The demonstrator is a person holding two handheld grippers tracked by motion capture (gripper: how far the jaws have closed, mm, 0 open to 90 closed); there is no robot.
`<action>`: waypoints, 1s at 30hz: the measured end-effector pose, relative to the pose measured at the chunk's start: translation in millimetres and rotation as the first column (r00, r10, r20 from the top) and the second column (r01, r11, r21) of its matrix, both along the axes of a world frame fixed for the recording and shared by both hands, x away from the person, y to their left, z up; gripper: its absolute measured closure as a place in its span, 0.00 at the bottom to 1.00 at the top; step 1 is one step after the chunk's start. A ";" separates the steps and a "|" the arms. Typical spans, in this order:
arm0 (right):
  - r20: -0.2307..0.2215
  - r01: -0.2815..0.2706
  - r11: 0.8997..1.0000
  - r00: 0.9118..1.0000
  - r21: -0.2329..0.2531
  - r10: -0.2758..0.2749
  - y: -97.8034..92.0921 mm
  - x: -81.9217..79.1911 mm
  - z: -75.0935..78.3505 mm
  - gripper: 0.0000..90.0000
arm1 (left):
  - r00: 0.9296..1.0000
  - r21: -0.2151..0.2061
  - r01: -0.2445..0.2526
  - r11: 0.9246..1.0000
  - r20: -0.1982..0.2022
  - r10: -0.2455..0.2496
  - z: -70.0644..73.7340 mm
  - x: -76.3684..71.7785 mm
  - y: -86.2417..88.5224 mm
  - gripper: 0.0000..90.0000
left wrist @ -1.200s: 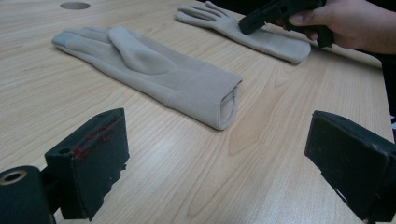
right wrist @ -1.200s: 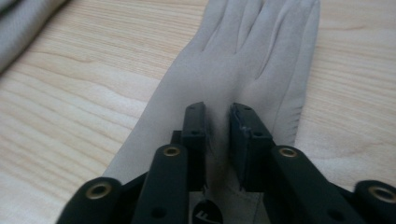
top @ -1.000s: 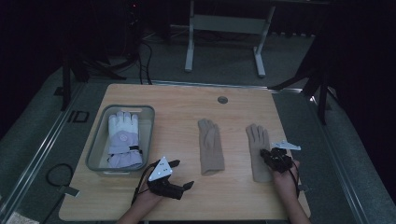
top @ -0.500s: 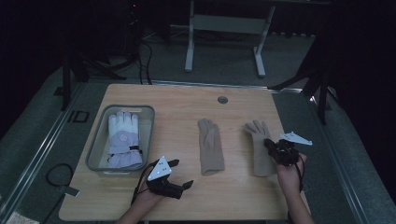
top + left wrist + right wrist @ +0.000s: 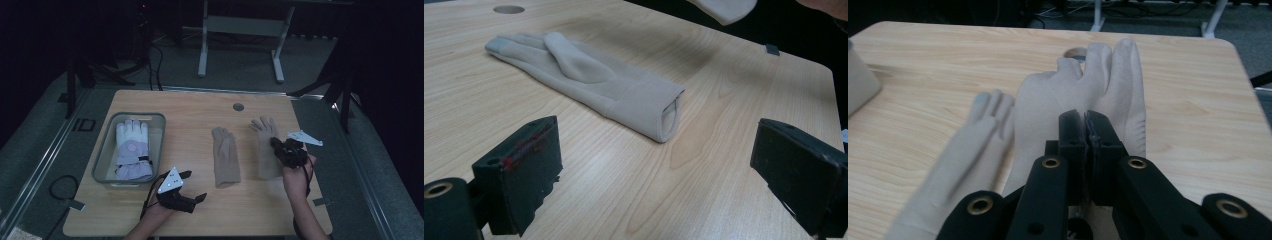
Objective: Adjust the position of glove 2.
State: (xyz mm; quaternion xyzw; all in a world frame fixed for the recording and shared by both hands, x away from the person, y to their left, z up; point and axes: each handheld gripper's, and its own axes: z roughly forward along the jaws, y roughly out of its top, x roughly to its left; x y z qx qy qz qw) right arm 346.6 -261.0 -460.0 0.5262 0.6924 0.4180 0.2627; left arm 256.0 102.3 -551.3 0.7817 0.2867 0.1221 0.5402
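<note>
Currently the right gripper (image 5: pixel 278 145) has its jaws pressed together on the right beige glove (image 5: pixel 266 150), pinching the fabric in the palm area; the right gripper view shows the two black jaws closed with cloth between them and the glove's fingers pointing toward the far edge. In the left gripper view a pale cuff (image 5: pixel 724 7) hangs above the table at the top edge, so part of this glove looks lifted off the wood, though how much of it is clear I cannot tell.

The left beige glove (image 5: pixel 225 156) lies flat near the table centre, fingers toward the far side, cuff toward the near edge, apart from the held one. The left gripper (image 5: pixel 192 186) rests near the front edge with jaws spread wide and nothing between them; its view looks straight at that glove's open cuff (image 5: pixel 669 117).

At far left a clear bin (image 5: pixel 102 165) holds a white-and-lilac padded glove (image 5: pixel 131 150).

Step in hand, by my judgement: picking up the right beige glove, grip made, lift under way or about to begin. Next move calls for raising it clear of the wooden table (image 5: pixel 190 107), then carrying it left, to the other beige glove or the bin; destination not evident. Thin fabric may slip from so small a pinch.
</note>
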 end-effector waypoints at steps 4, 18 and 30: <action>-0.002 -0.014 1.000 1.000 0.007 0.014 21.4 4.1 3.1 0.96 | 1.000 0.002 0.001 1.000 -0.002 -0.001 0.1 -0.1 0.3 0.07; -0.057 -0.045 0.999 0.997 0.018 0.046 99.3 26.0 -8.0 0.96 | 1.000 -0.002 0.012 1.000 0.007 -0.012 1.8 -1.7 1.3 0.07; -0.154 -0.042 0.998 0.987 0.041 0.048 121.6 24.4 -49.6 0.95 | 1.000 -0.005 0.016 1.000 0.008 -0.016 2.5 -2.3 1.9 0.07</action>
